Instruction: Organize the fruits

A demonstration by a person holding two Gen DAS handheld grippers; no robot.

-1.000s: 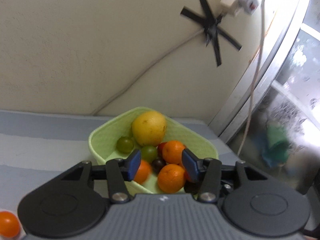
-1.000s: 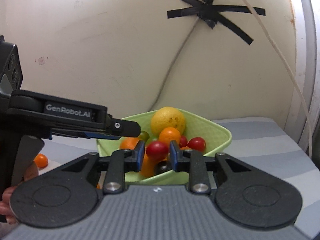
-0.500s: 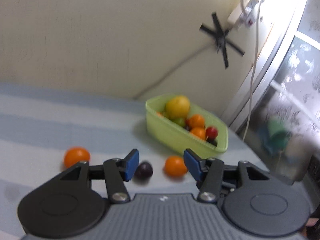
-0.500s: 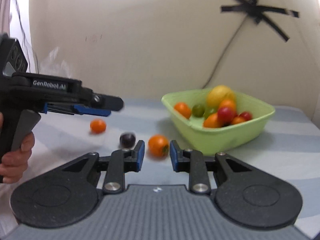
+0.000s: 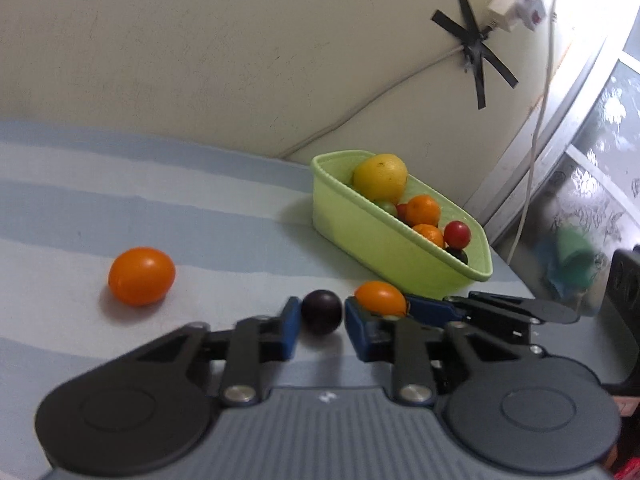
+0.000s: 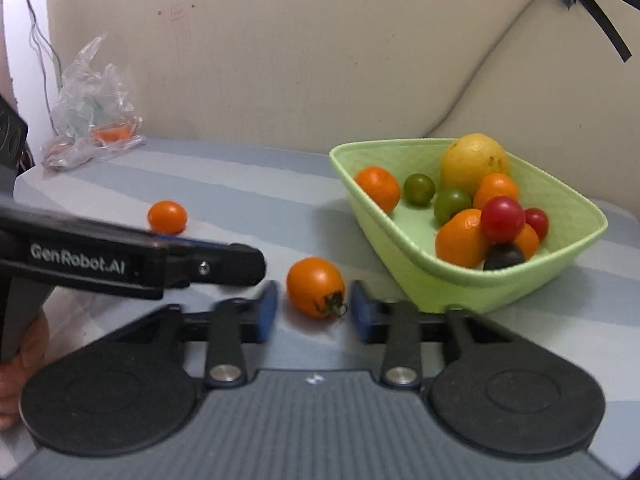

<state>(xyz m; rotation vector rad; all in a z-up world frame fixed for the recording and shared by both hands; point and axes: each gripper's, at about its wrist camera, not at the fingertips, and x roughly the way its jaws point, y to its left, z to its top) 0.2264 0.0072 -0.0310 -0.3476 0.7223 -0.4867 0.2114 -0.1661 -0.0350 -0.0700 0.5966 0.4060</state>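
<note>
Left wrist view, item one: left gripper (image 5: 322, 322), jaws just closed in, blue pads pinching a dark plum (image 5: 322, 312) that sat on the striped cloth (image 5: 120, 208). Item two: an orange tomato (image 5: 380, 298) just right of the plum, with the right gripper's blue-tipped finger (image 5: 430, 307) against its far side. Item three: a second orange tomato (image 5: 141, 276) lying alone on the cloth, well left of the plum. Item four: green basket (image 5: 360, 224) near the wall, holding a yellow citrus (image 5: 380, 176), oranges, a red tomato (image 5: 457, 233) and a dark fruit at its near corner.

Right wrist view, item five: right gripper (image 6: 312, 308), jaws narrowly spread either side of the orange tomato (image 6: 316, 286), stem end toward the camera; a small gap showed on each side and the pads did not press it. Item six: left gripper (image 6: 224, 266) seen side-on, reaching in from the left, held by a hand (image 6: 20, 360). Item seven: basket (image 6: 440, 280) to the right of the tomato, with two green tomatoes among its fruit. Item eight: a crumpled plastic bag (image 6: 92, 108) at the cloth's far left edge by the wall.
</note>
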